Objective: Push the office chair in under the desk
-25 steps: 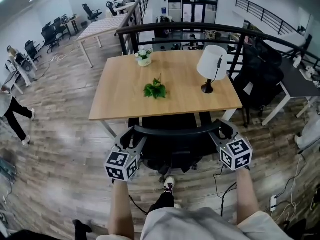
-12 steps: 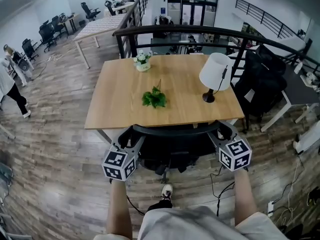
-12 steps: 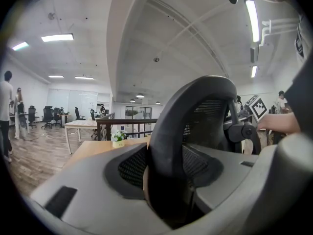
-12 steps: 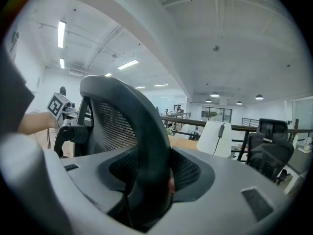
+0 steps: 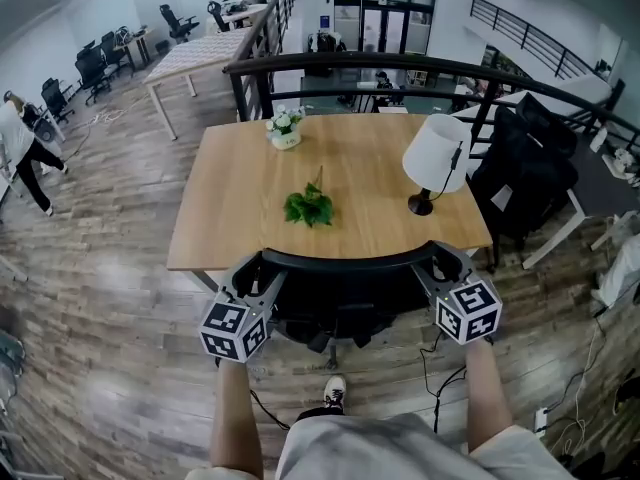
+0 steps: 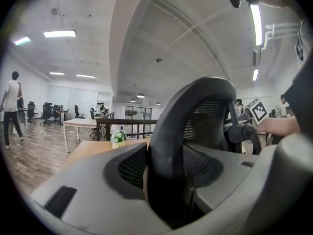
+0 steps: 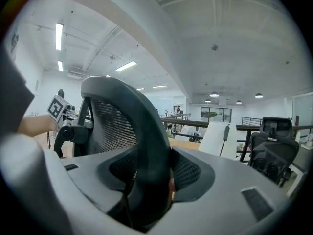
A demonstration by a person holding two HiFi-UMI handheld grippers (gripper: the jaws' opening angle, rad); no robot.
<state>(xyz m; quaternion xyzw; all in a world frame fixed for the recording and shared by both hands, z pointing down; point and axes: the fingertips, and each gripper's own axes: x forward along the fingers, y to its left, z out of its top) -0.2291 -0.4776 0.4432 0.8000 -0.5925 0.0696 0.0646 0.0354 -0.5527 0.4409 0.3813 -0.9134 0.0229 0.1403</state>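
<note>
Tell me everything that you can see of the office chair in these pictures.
The office chair is black: a curved, plastic-looking frame around a mesh backrest. It stands upright facing the wooden desk, with the backrest top close to the desk's near edge; the seat is hidden. The left gripper and the right gripper each clamp one upper corner of the frame, which fills the gap between their jaws. Nothing else visibly touches it.

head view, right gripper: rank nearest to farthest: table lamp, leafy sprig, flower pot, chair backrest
1. chair backrest: clamped in the right gripper itself.
2. table lamp: right side of the desk, just ahead.
3. leafy sprig: desk centre, off to the left.
4. flower pot: far edge, left of centre.
</note>
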